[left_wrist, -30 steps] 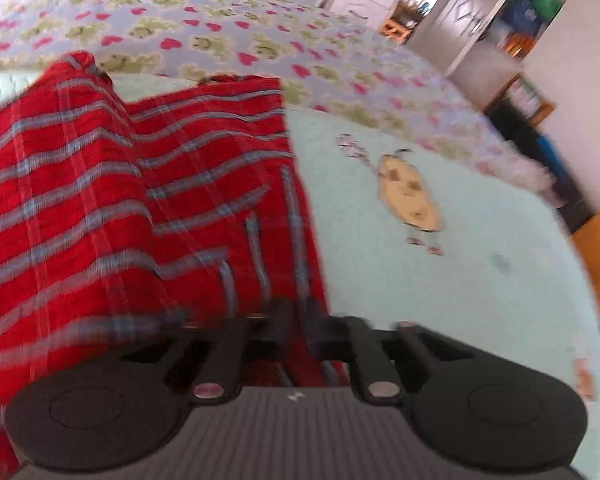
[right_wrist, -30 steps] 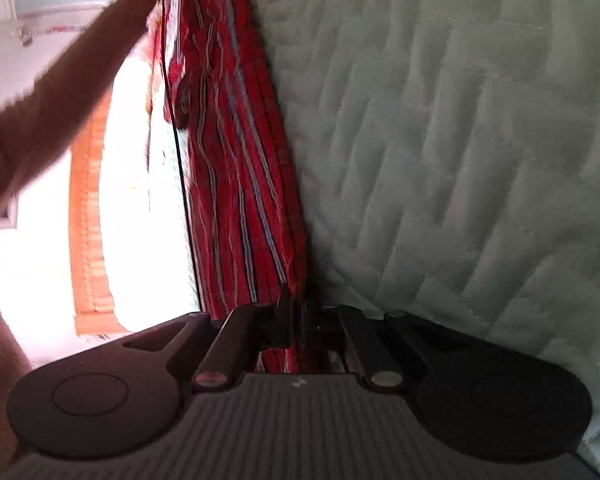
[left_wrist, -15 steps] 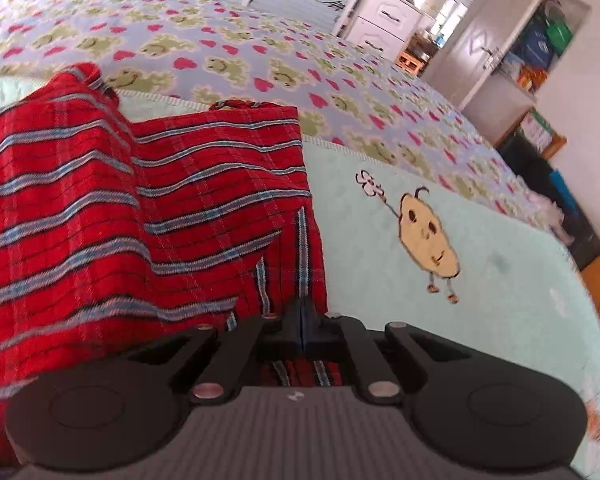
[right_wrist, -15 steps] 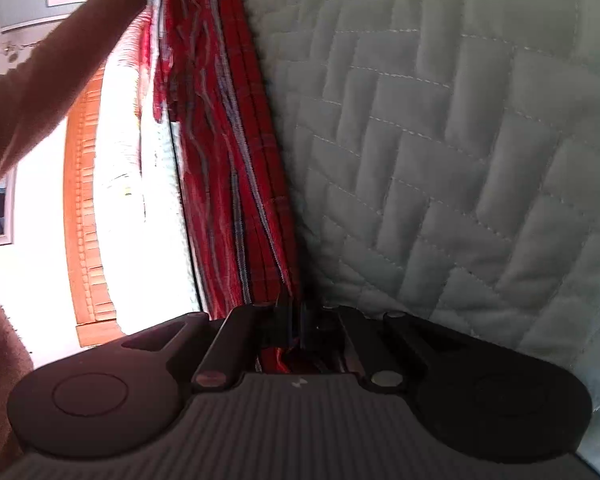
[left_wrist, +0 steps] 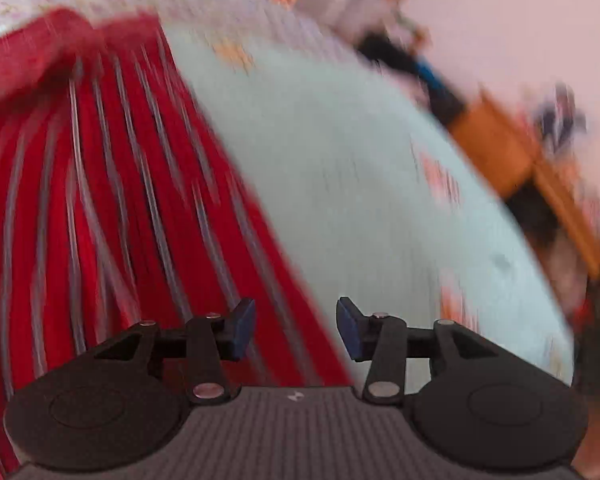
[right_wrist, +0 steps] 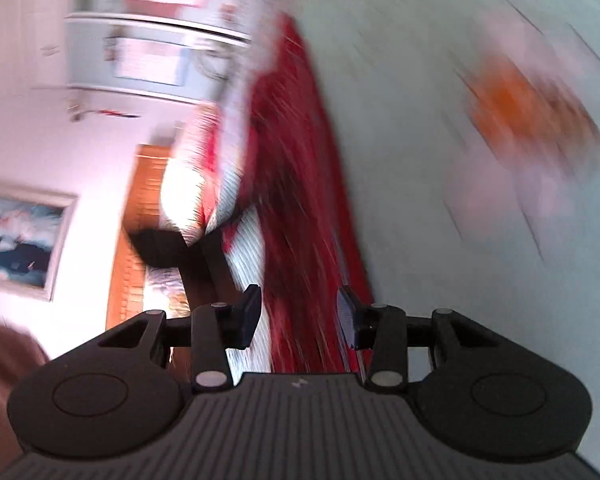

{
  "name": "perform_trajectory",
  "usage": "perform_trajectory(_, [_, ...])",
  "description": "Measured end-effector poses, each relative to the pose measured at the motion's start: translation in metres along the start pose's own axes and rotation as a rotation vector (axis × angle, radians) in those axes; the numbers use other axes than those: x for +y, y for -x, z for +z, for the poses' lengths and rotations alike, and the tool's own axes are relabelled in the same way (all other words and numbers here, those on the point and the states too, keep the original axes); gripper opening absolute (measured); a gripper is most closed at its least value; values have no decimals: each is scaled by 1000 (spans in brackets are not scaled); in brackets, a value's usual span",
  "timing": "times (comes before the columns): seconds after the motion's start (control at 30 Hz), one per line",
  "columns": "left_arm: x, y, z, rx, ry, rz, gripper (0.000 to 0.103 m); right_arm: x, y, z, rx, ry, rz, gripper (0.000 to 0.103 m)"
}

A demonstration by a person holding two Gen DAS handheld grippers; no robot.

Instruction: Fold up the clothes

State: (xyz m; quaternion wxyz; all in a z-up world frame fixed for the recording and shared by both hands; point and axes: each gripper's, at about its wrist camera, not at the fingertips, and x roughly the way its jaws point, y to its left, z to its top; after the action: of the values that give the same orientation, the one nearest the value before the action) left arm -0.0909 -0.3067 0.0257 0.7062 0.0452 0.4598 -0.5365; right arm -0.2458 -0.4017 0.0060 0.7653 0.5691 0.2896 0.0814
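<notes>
1. Red plaid garment (left_wrist: 112, 208) lies flat on the pale quilted bed cover (left_wrist: 360, 184), released after a fold.
2. Left gripper (left_wrist: 296, 330) fingers, just opened, stand spread, gripping nothing.
3. Right gripper (right_wrist: 299, 318) likewise, cloth edge (right_wrist: 300, 184) beneath.

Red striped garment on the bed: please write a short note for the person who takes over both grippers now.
Left gripper: open, jaws just opened, nothing pinched; the red cloth garment with grey stripes lies below and beyond it.
Right gripper: open, jaws just opened, released the same garment.
The garment lies on the pale green quilted bedcover, apparently doubled over; the frames are blurred.
Done: one fold laid down and let go.
Left: check the edges, smooth, and probably fold again.
</notes>
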Motion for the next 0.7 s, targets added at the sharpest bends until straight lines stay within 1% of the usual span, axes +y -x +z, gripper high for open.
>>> perform_trajectory(0.07, [-4,7,-27,-44,-6,15,48,13,-23,34,-17,84,38,43])
perform_trajectory(0.1, [-5,9,-35,-66,-20,15,48,17,-38,46,-21,100,66,43])
perform_trajectory(0.17, [-7,8,-41,-82,-66,16,48,23,-68,64,-4,100,166,43])
perform_trajectory(0.2, [-5,7,-42,-88,-55,11,48,19,-72,68,10,81,206,43])
perform_trajectory(0.27, [6,7,-41,-96,17,-16,48,15,-102,65,50,53,241,44])
perform_trajectory(0.3, [13,10,-39,-94,67,-43,49,4,-116,64,86,39,218,44])
perform_trajectory(0.33, [20,14,-36,-90,122,-75,49,-9,-130,63,118,23,169,44])
perform_trajectory(0.37, [28,18,-33,-86,177,-108,48,-23,-142,58,141,4,56,35])
perform_trajectory(0.4, [37,25,-31,-98,237,-147,47,-32,-151,55,154,0,-28,0])
perform_trajectory(0.43, [46,38,-29,-133,280,-168,47,-30,-152,53,140,6,-46,0])
perform_trajectory(0.47, [55,52,-27,-176,312,-175,48,-27,-152,50,125,11,-46,9])
perform_trajectory(0.5, [66,66,-25,-216,338,-164,48,-16,-147,49,106,15,2,13])
perform_trajectory(0.57, [96,91,-25,-277,414,-106,50,7,-144,46,74,40,92,19])
perform_trajectory(0.63, [131,113,-29,-325,506,-10,50,14,-153,44,67,24,159,21])
perform_trajectory(0.67, [149,124,-32,-347,554,41,51,12,-162,43,74,5,177,22])
perform_trajectory(0.7, [165,133,-35,-360,599,91,51,6,-177,40,91,-13,163,22])
